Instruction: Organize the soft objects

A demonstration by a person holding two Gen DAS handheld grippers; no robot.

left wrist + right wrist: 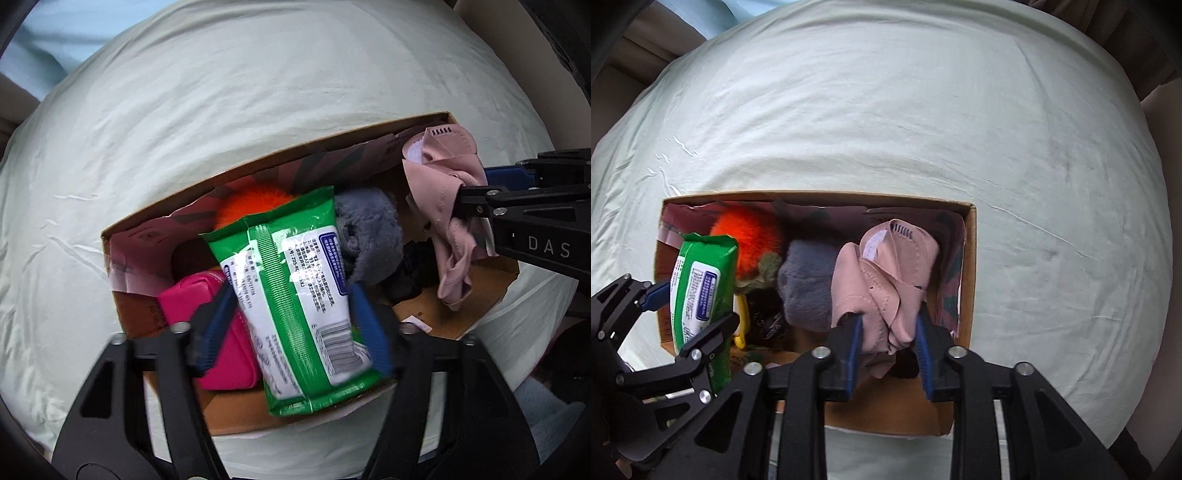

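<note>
Hanging over the cardboard box (971,258): left claw (291,325) spread wide, wet-wipes pack (295,295) between unpressed pads, long axis running forward. Right claw (888,354) nips pink garment (886,280), directly ahead, above the box's right end.

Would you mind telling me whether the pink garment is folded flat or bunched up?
Bunched up: the pink garment hangs crumpled above the cardboard box.
</note>
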